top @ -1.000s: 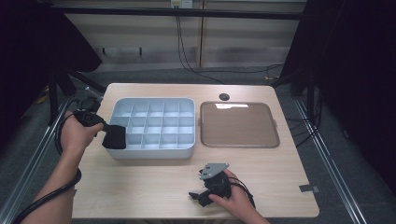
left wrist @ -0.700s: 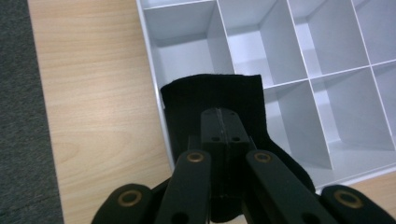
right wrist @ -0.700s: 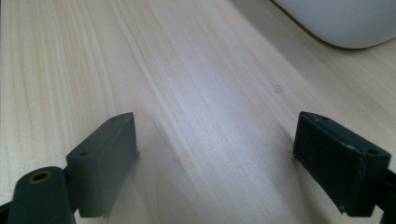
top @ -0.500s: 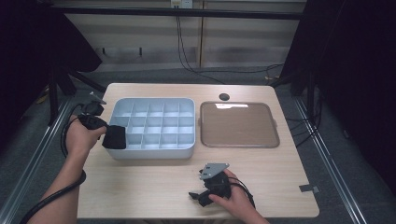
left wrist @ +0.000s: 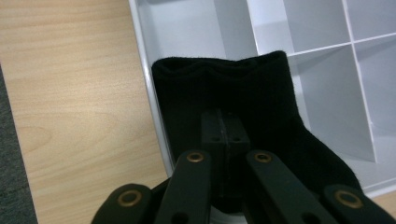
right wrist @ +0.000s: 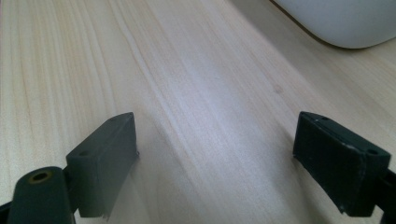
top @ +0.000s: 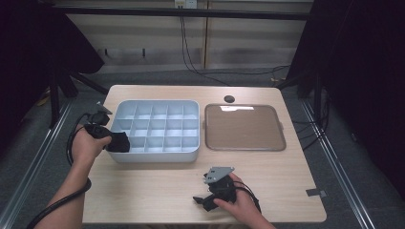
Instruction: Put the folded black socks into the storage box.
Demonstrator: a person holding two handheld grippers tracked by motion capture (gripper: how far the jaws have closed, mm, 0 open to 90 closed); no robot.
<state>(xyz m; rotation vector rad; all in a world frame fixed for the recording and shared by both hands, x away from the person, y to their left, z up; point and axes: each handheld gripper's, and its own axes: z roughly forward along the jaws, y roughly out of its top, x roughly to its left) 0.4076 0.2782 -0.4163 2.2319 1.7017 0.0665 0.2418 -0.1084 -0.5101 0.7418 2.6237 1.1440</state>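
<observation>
Pale wood tabletop point(top: 157, 191) spreads under my two hands, with dark curtains and a grey floor beyond it. My left jaws point(left wrist: 224, 135) are pressed together on a black sock point(left wrist: 243, 98), pinching its fabric between the pads. The sock hangs over the near left corner of the grey divider tray point(top: 191, 155): in the left gripper view its cuff end lies inside the corner compartment, while the rest drapes across the tray's white rim toward me. In the high view the sock point(top: 119, 141) shows as a dark lump on that same corner, right at the tip of my left hand point(top: 86, 145).

Thin partition walls stand around the corner compartment, so the sock is boxed in on two sides by them and by the outer wall on the others.

Just right of the tray lies a flat brown tray point(top: 244, 128), nearly touching it. Behind the brown one, a small dark round thing point(top: 229, 98) sits on the wood.

My right jaws point(right wrist: 215, 154) stand wide apart, nothing between them, low over bare wood near the tabletop's front edge, well apart from the divider tray; my right hand point(top: 241, 202) grips that tool.
</observation>
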